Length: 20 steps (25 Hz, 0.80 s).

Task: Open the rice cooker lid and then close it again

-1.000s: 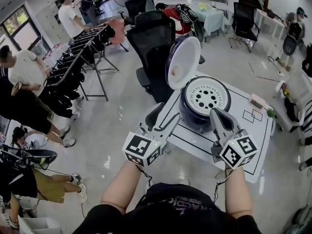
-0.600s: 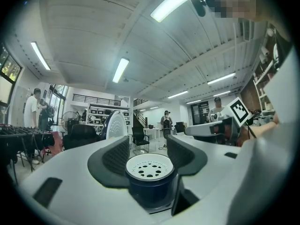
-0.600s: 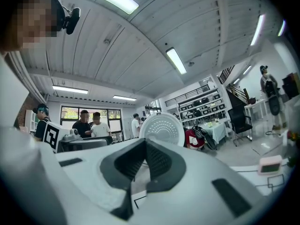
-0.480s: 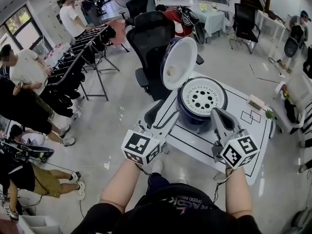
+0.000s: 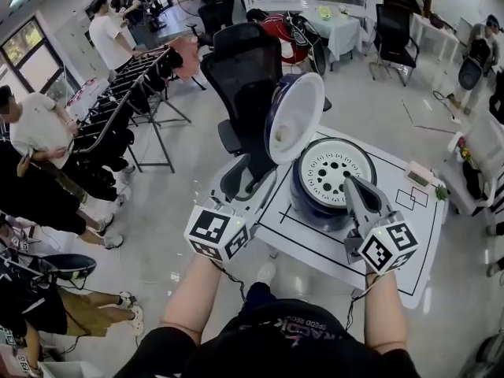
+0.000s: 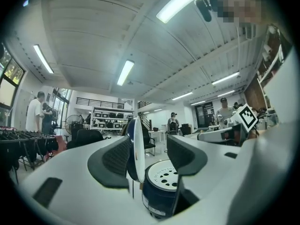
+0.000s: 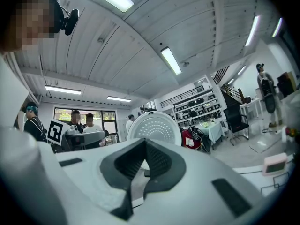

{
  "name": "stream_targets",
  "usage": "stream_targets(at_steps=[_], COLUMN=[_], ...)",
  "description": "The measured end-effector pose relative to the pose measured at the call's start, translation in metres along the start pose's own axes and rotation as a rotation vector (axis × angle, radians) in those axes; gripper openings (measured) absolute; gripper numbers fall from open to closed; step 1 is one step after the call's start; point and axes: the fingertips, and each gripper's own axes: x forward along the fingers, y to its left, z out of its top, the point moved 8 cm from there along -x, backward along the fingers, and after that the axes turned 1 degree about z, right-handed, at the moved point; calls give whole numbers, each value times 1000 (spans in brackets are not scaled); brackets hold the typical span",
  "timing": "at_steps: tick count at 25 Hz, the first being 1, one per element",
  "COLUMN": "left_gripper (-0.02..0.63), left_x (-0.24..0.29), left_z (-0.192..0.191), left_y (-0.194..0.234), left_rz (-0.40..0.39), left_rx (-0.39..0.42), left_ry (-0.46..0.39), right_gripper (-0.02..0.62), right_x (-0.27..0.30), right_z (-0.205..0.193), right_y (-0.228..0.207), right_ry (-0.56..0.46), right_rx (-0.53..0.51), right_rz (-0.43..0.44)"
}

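On the white counter [image 5: 315, 249] the rice cooker [image 5: 313, 205] has its lid [image 5: 295, 116] raised — closing remains; left tool [image 5: 250, 186] gapes empty, right tool [image 5: 352, 186] closed on nothing.

A dark blue rice cooker [image 5: 315, 208] stands on a white table [image 5: 409, 246] marked with black lines. Its round lid [image 5: 295, 116] is swung fully open and stands nearly upright at the pot's upper left in the head view, pale underside showing. A white disc [image 5: 337, 172] pierced with holes covers the pot's mouth.
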Motion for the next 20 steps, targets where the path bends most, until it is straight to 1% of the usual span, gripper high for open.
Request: stream_targets(at_steps=[6, 14, 17, 20], left_gripper=[241, 239, 239, 239], left_x=[33, 85, 102, 123], left_z=[2, -10, -16, -24], left_y=[55, 108, 124, 132], left_rz=[-3, -33, -55, -94], left_rx=[-16, -50, -58, -64], left_ry=[-1, 10, 22, 37], right_gripper=[2, 2, 2, 2], right_x=[46, 89, 102, 108], right_z=[10, 11, 11, 10], right_y=[-9, -26, -30, -36], right_ry=[-7, -5, -5, -6], right_rx=[-13, -18, -22, -22], right_rz=[-35, -105, -138, -181])
